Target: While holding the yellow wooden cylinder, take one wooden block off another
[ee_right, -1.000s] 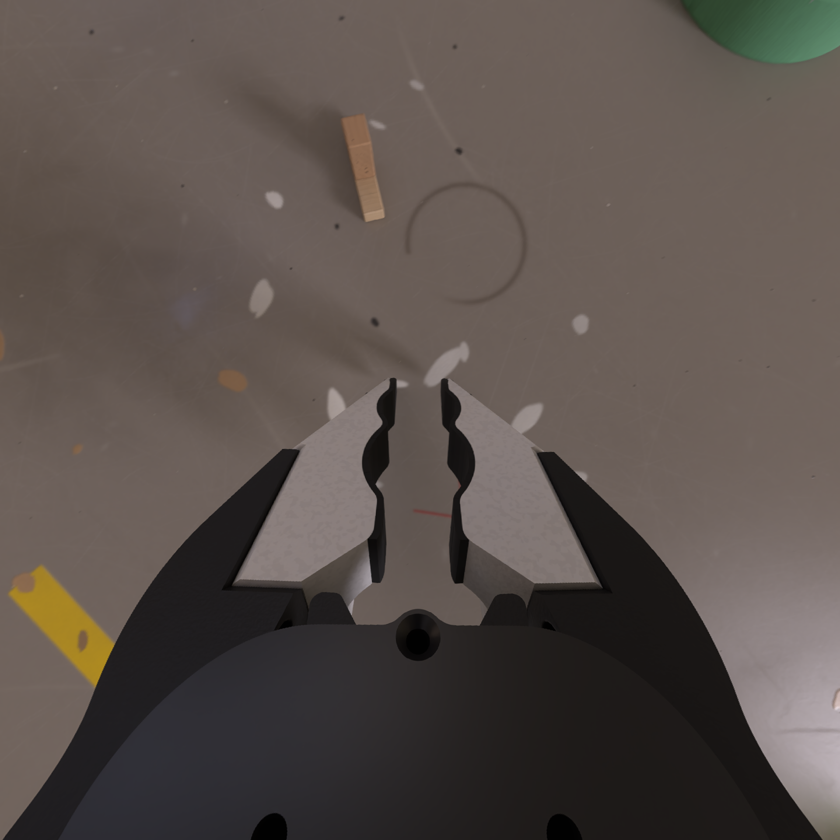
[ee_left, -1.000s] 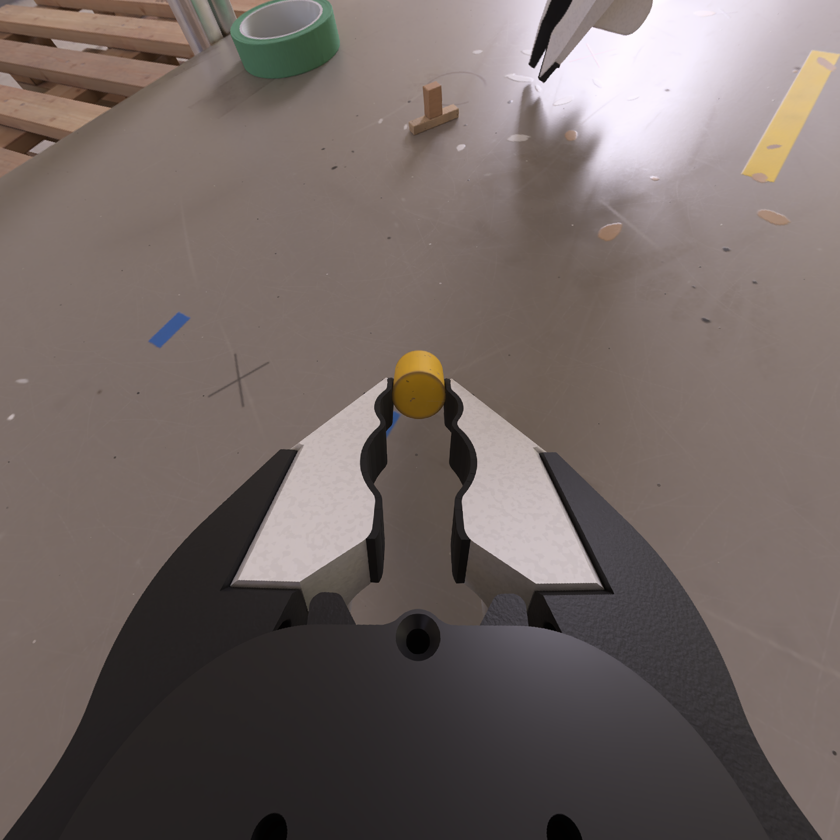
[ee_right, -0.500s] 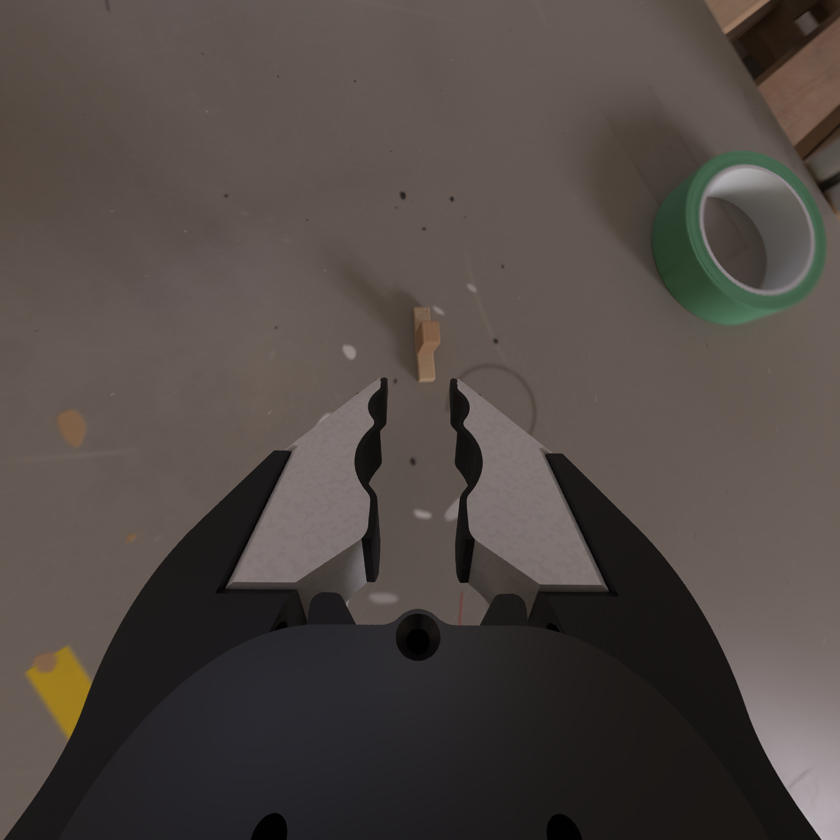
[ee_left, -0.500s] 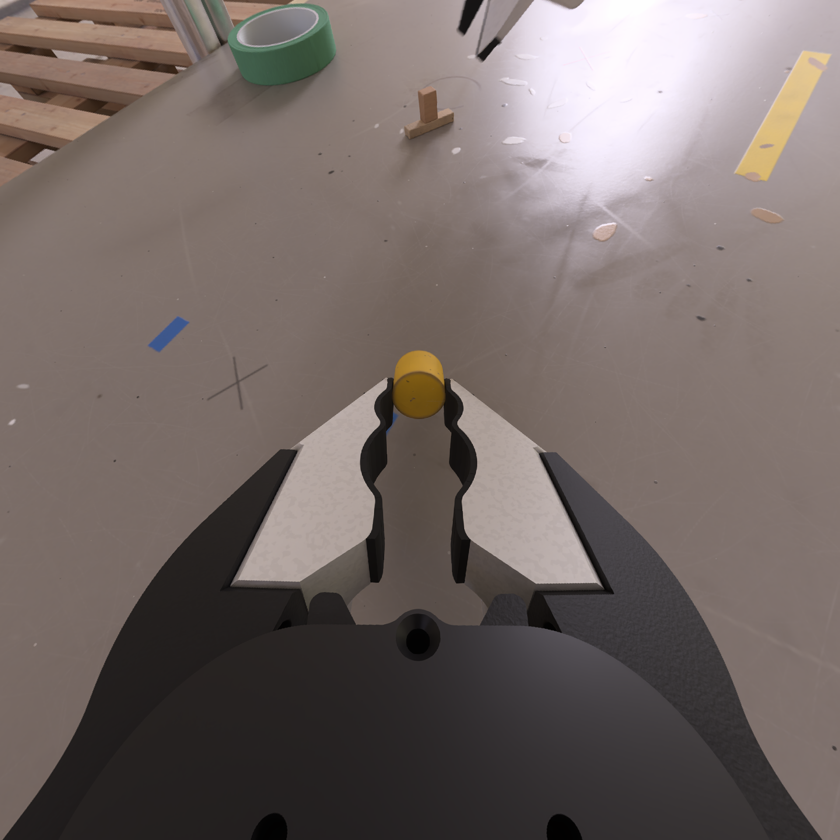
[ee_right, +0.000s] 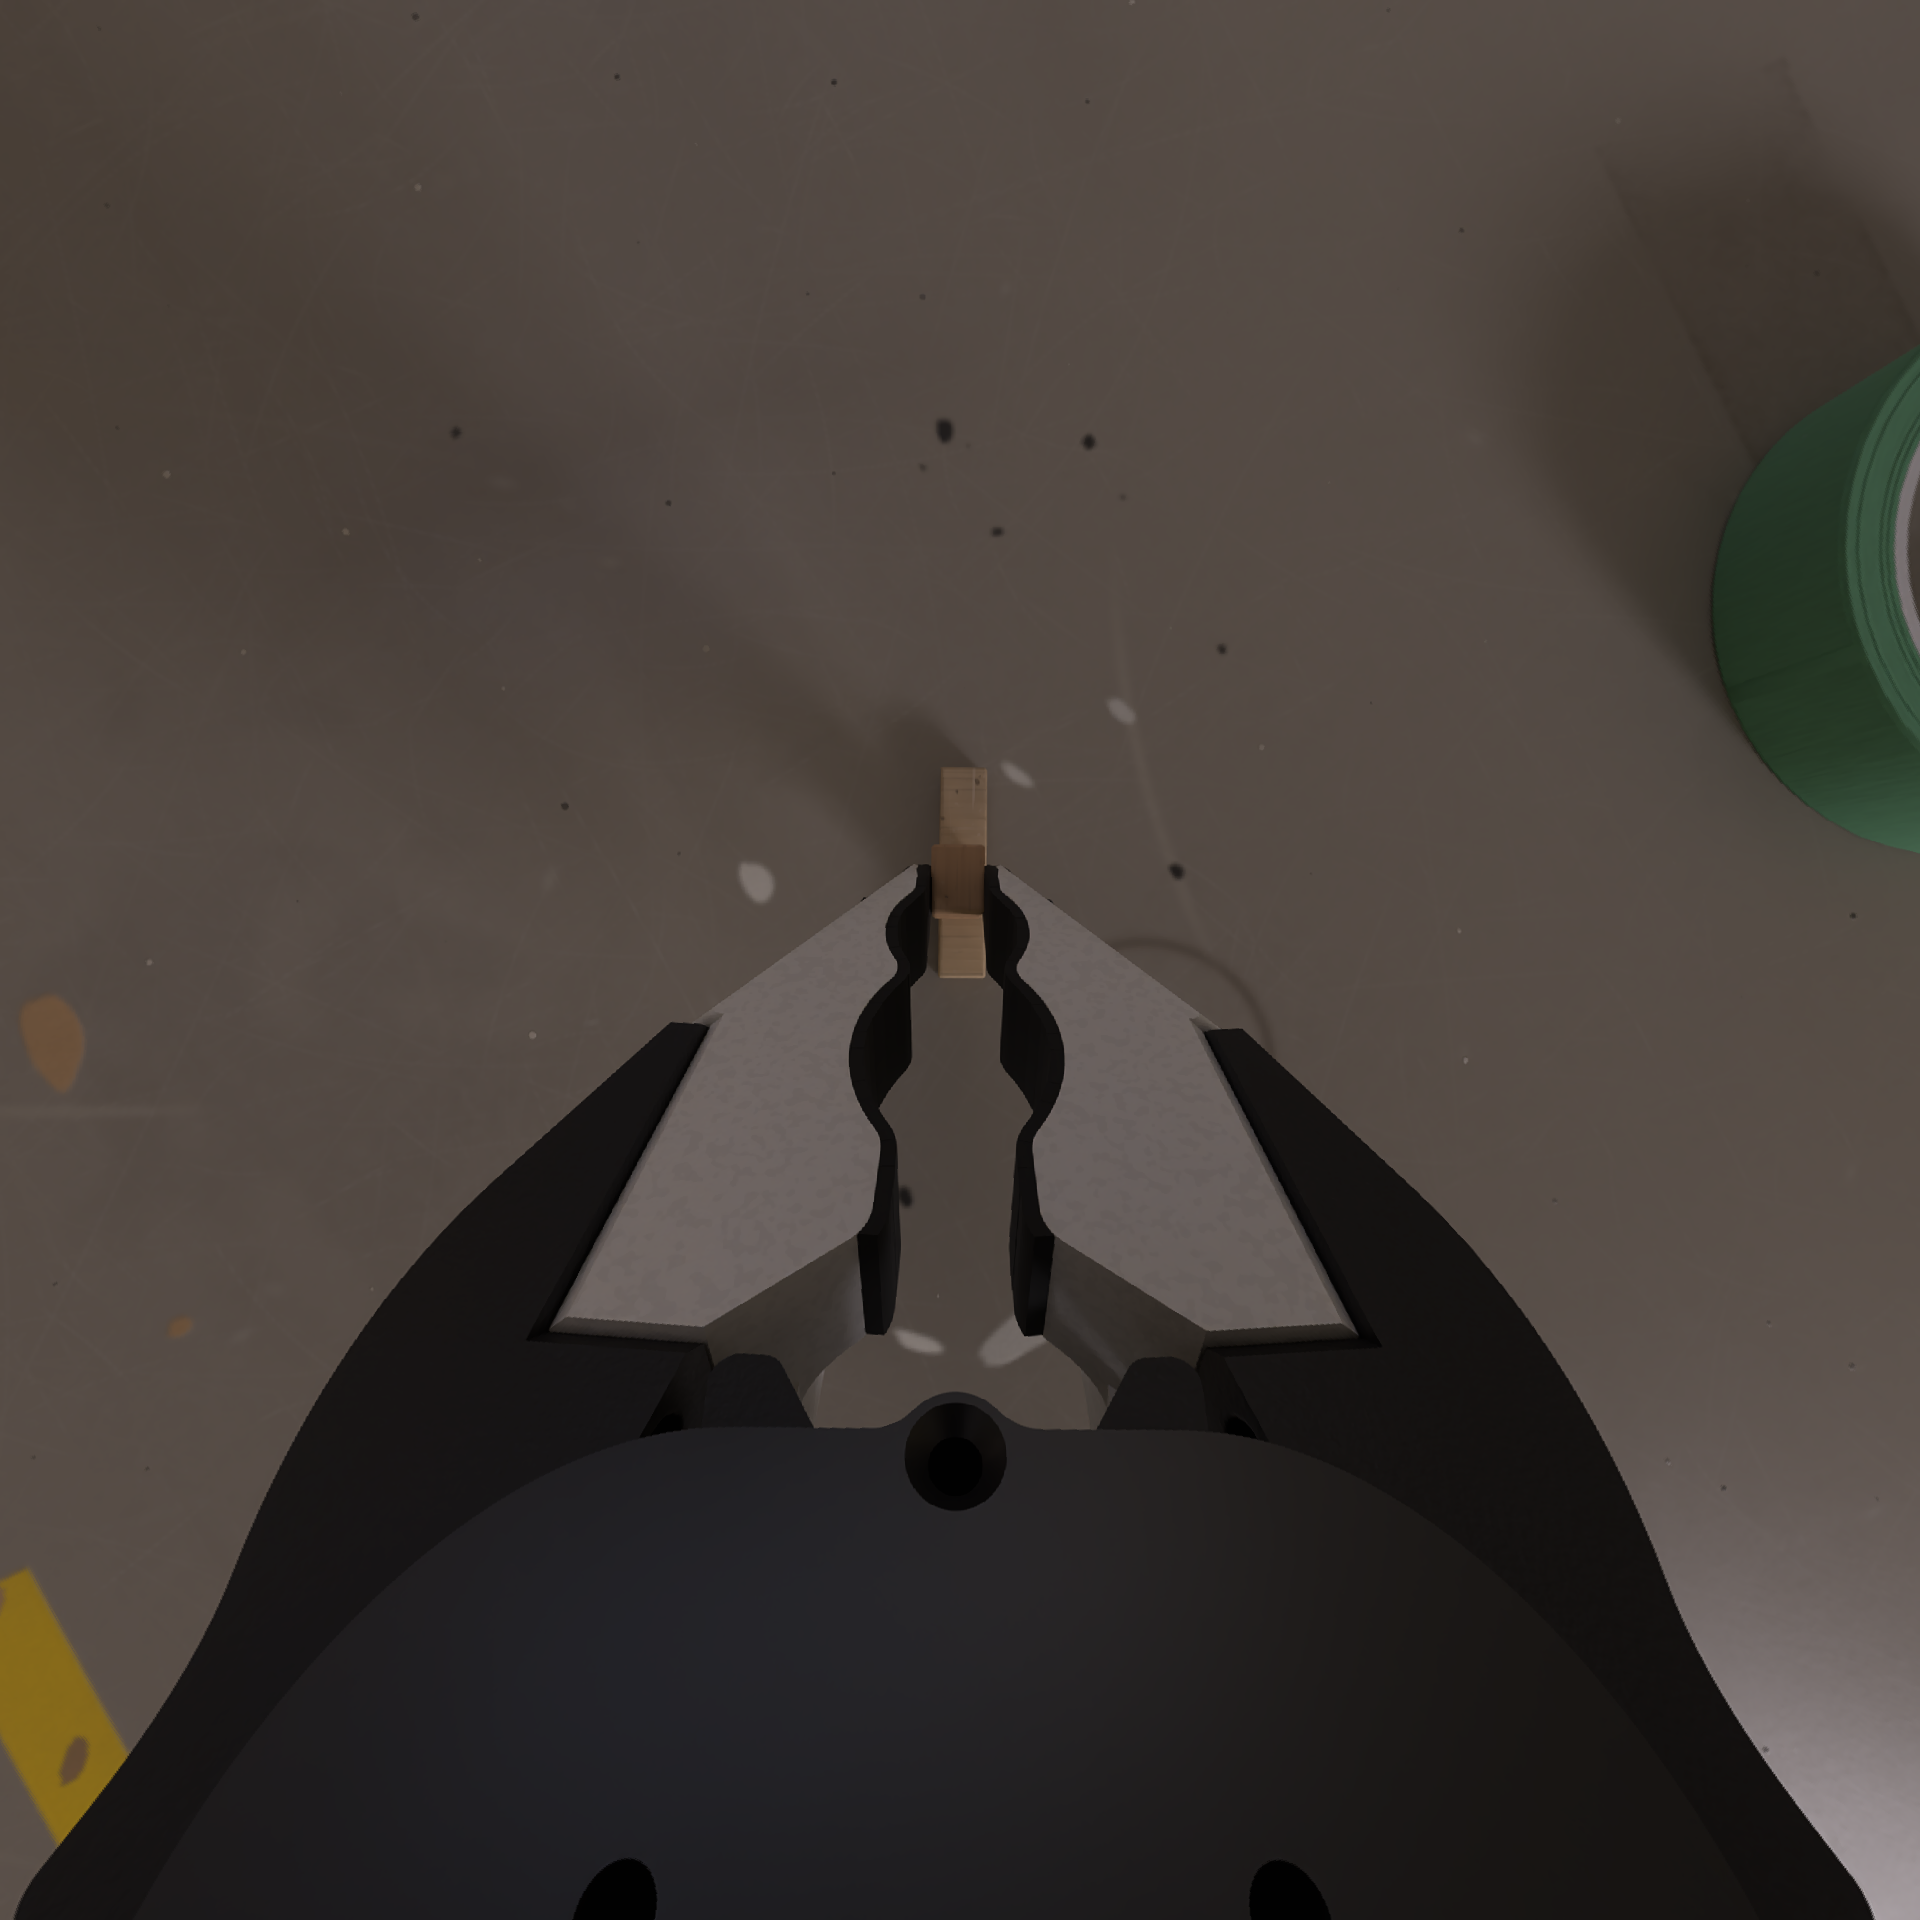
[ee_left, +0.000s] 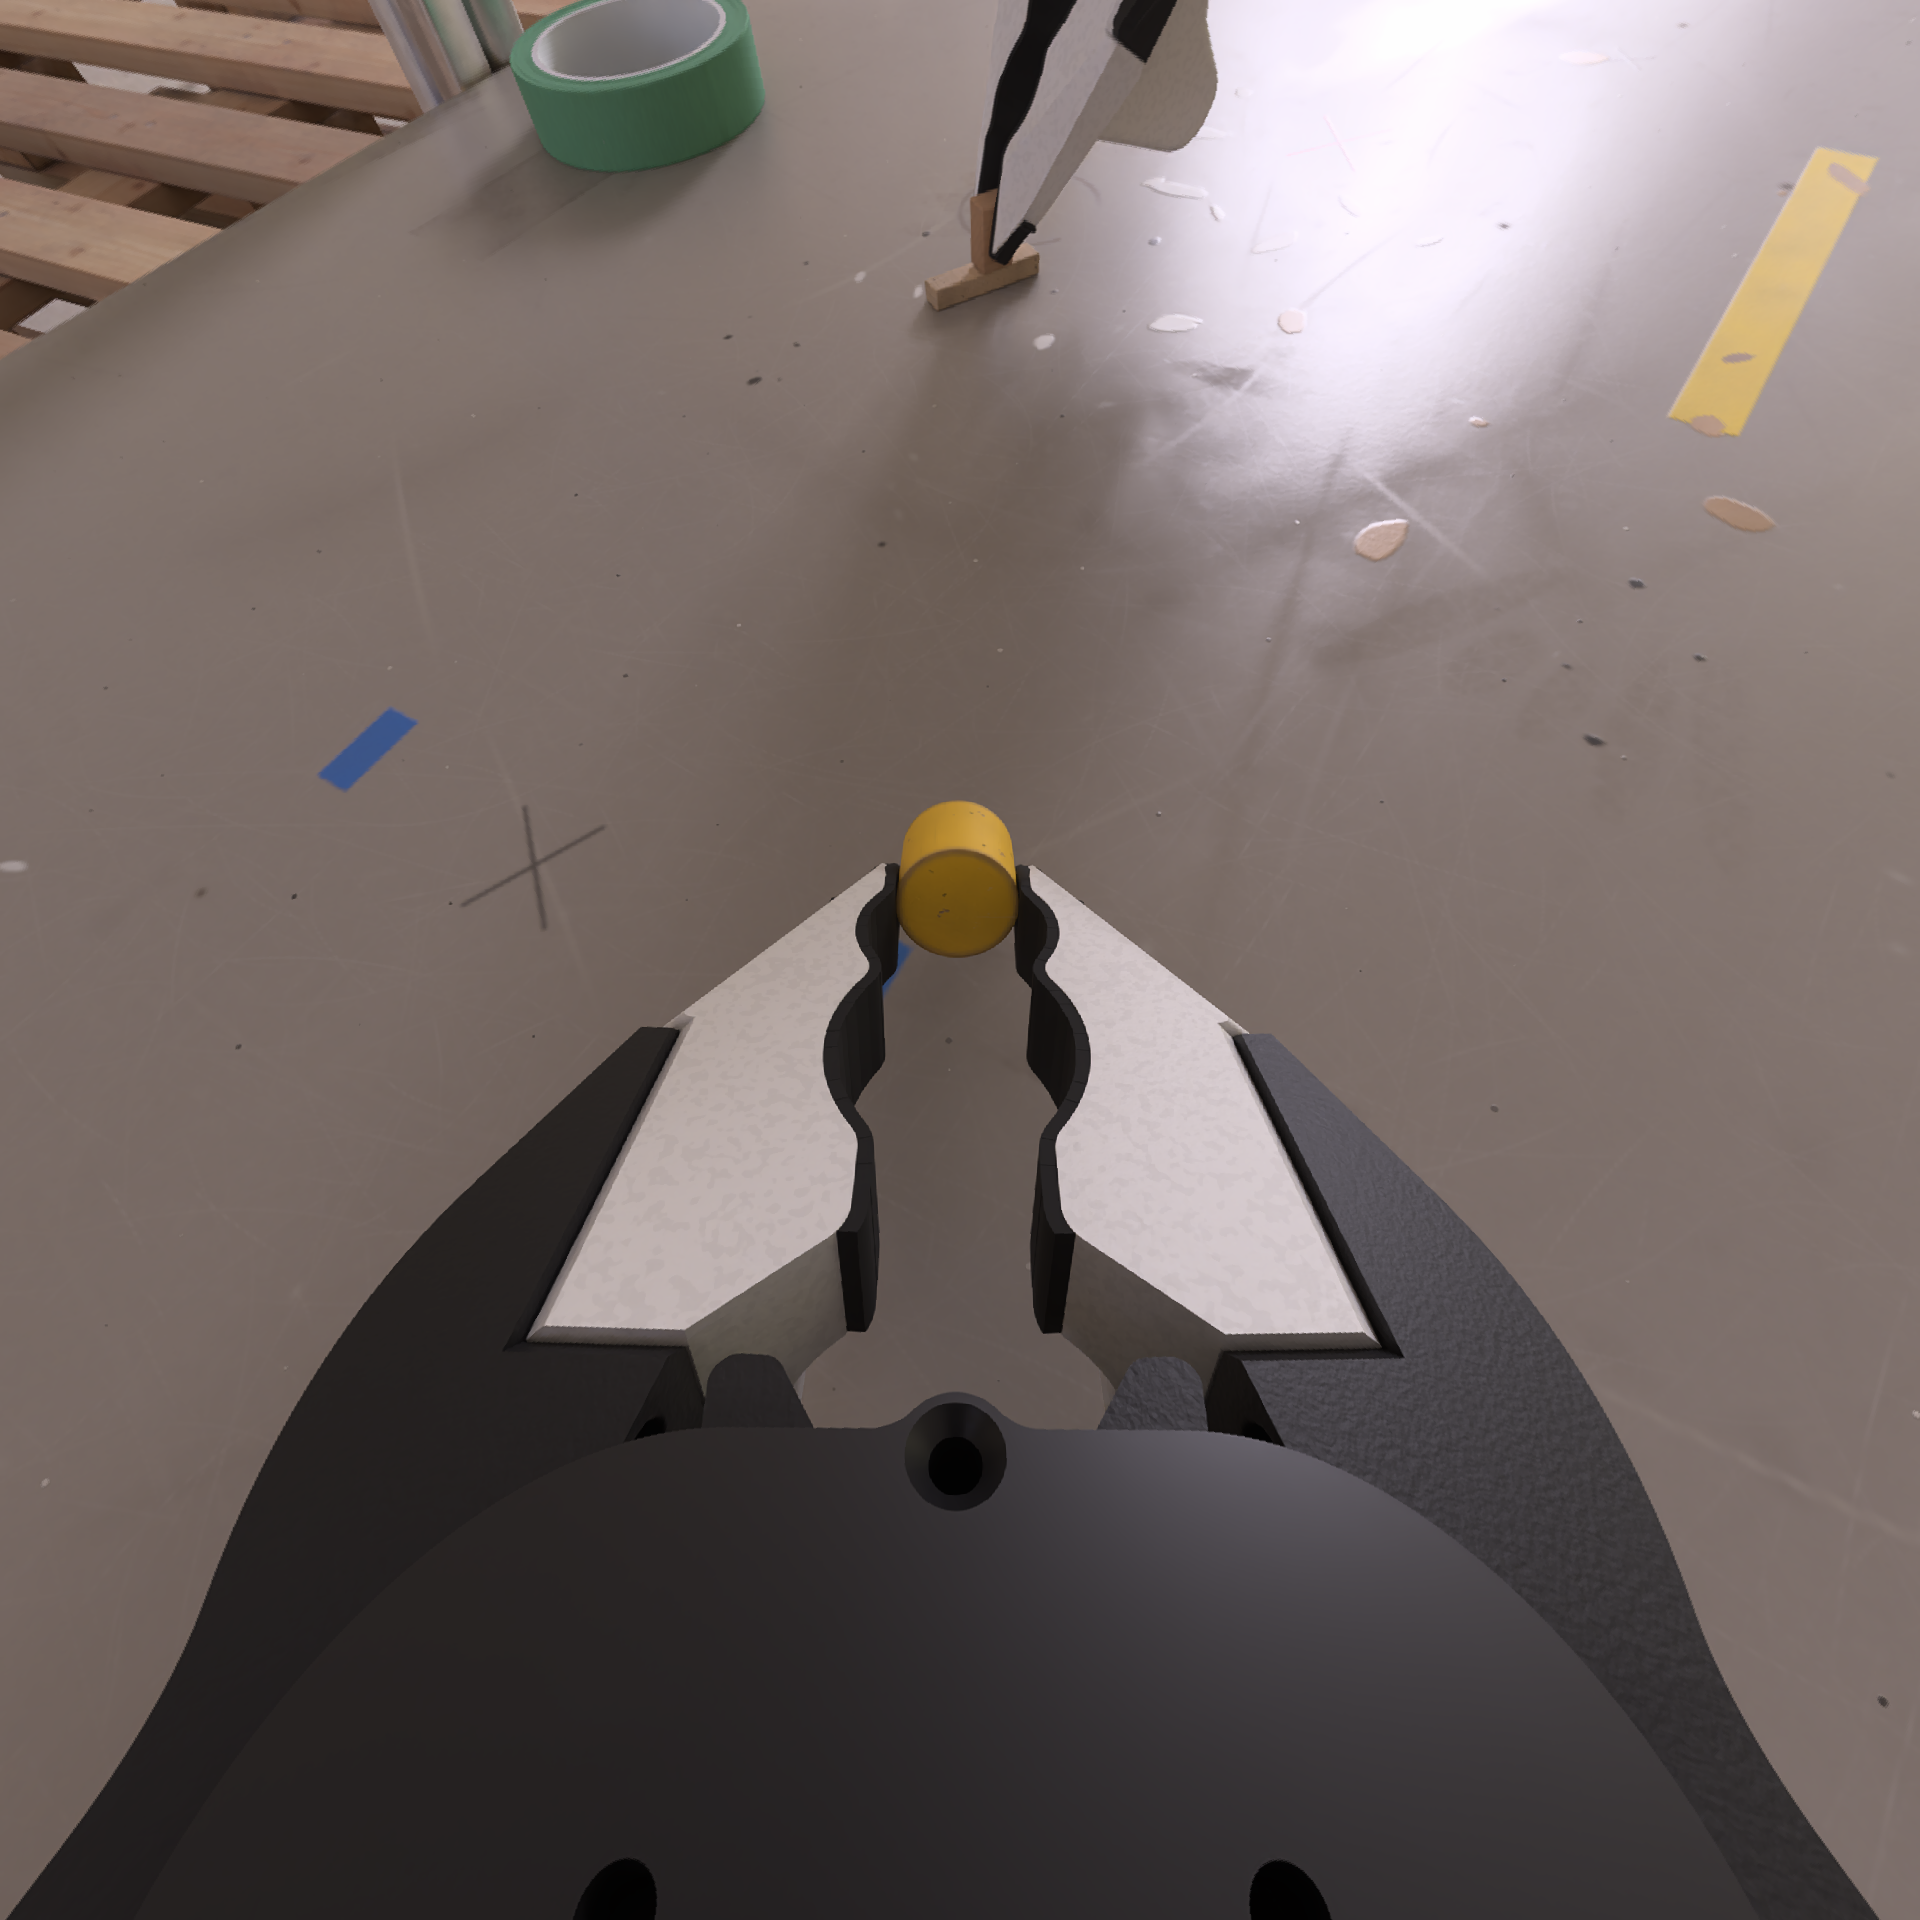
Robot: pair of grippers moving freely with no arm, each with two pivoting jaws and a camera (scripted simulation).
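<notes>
My left gripper (ee_left: 956, 881) is shut on the yellow wooden cylinder (ee_left: 956, 906), held at the fingertips above the grey floor. Far ahead, a small upright wooden block (ee_left: 980, 220) stands on a flat wooden block (ee_left: 971, 283). My right gripper (ee_left: 1000, 239) comes down on them from above. In the right wrist view the right gripper (ee_right: 956, 878) looks straight down, its fingertips closed against both sides of the upright block (ee_right: 958, 891). The flat block (ee_right: 963, 802) lies on the floor under it and sticks out ahead of and behind the tips.
A green tape roll (ee_left: 639, 78) lies at the far left of the blocks and also shows in the right wrist view (ee_right: 1818, 623). A wooden pallet (ee_left: 156, 125) is beyond it. A yellow tape strip (ee_left: 1771, 296), a blue tape scrap (ee_left: 367, 748) and paint flecks mark the floor.
My right gripper has moved over the blocks, come down, and narrowed its fingers onto the upright block. My left gripper has kept the cylinder and barely moved.
</notes>
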